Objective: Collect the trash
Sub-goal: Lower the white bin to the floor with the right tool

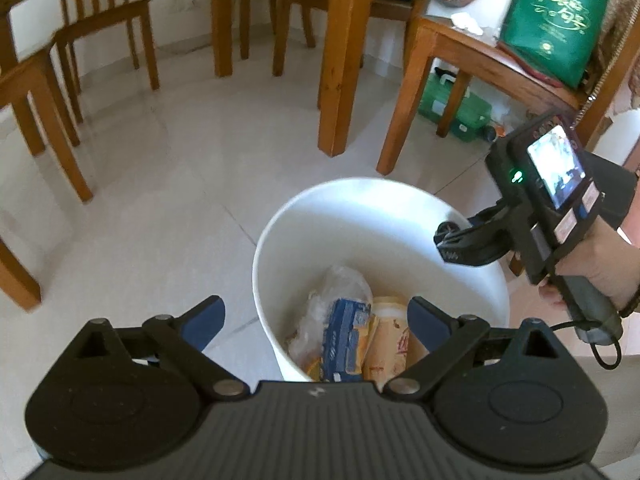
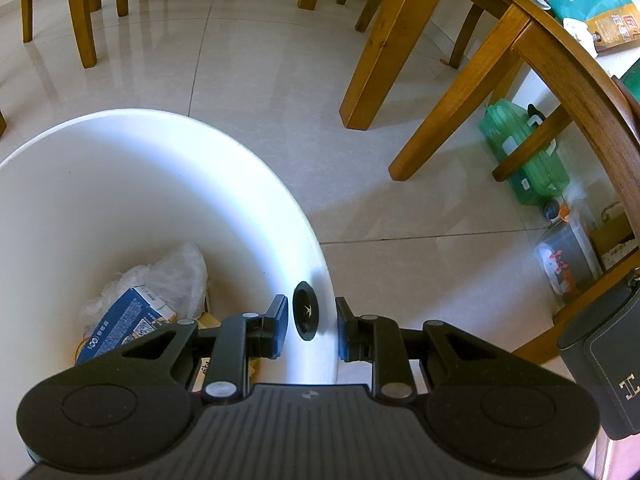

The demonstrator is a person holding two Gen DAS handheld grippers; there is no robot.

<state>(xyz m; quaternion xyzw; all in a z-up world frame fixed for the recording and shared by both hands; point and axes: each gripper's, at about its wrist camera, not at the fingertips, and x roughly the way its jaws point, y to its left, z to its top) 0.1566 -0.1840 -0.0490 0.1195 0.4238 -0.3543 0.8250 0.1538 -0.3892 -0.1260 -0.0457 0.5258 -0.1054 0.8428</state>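
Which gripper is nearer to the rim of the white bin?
Right. The right gripper straddles the white bin's rim; the left gripper, open and empty, hovers above the trash inside.

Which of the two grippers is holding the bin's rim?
The right gripper: its pads straddle the white bin wall; the left gripper hangs open above the trash.

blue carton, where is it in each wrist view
Left wrist: blue carton low centre, inside the white bin, between the open left gripper's fingers.
Right wrist: blue carton lower left, in the bin.
Shared landmark: crumpled clear plastic just behind it.
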